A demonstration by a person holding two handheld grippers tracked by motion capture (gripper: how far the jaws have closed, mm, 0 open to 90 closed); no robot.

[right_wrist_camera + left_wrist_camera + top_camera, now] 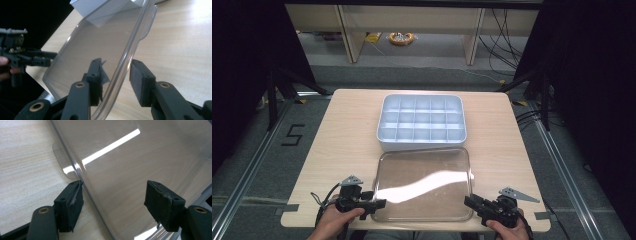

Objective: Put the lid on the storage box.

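The table is pale beige wood with a fine, straight grain. On it, the compartment box is a light grey-blue, its dividers forming a regular grid of squares. The lid is clear and colourless, so the wood grain shows through it, and a bright white streak of glare crosses it. Both the left gripper and the right gripper are black, with matt dark grey pads and small brass-coloured rings at the jaw screws; each carries a grey three-cornered plate. The floor is dark grey, marked with a black "5". A yellow coil lies beyond.
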